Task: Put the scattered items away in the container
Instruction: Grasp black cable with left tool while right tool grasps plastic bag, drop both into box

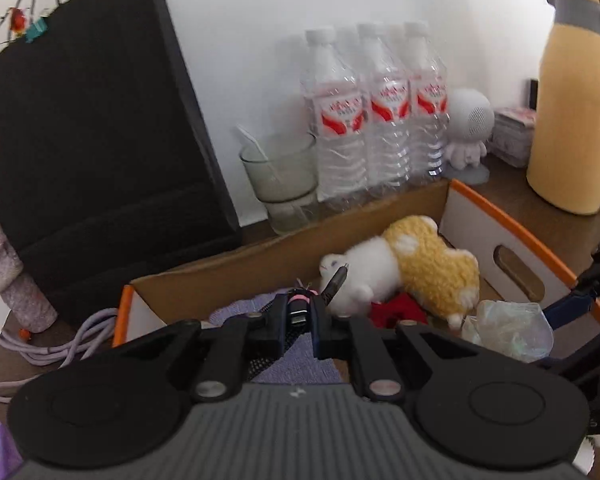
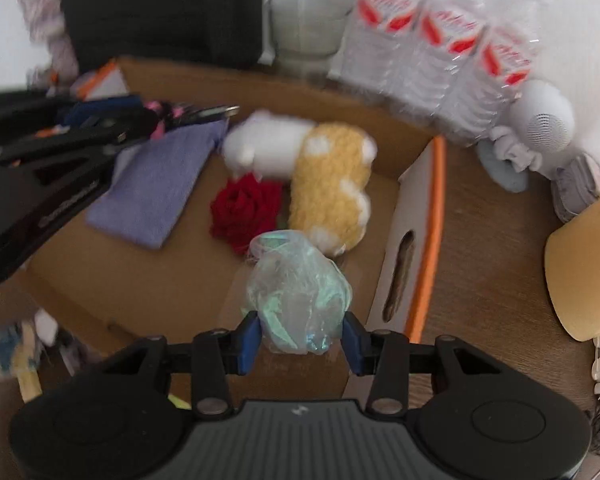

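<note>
The left tongs (image 1: 300, 312) are pointing obliquely downward over the near rim of the cardboard box (image 1: 260, 256), clenching a small black cable adapter with a pink band (image 1: 299, 307); a black plug tip is projecting past the pads toward 1 o'clock. In the right wrist view the left tongs (image 2: 140, 120) are entering from 9 o'clock above the box's far-left corner.

The right tongs (image 2: 300, 336) are pointing steeply downward over the box's near-right area, the blue pads (image 2: 249, 338) gripping a crumpled translucent plastic bag (image 2: 296, 292) on both flanks.

Inside the box, a lavender cloth (image 2: 160, 184) is lying at 10 o'clock, a red fabric rose (image 2: 244, 208) at centre, and a yellow-and-white plush toy (image 2: 324, 176) at 1 o'clock, touching the rose. Bare cardboard floor is showing at 7 o'clock. The orange-edged side wall with a handle slot (image 2: 400, 276) is bounding the box at 3 o'clock.

Beyond the far wall, water bottles (image 1: 380, 120) and a drinking glass (image 1: 284, 184) are standing on the surface (image 2: 492, 248). A yellow jug (image 1: 572, 120) is standing at 2 o'clock, apart from the box.
</note>
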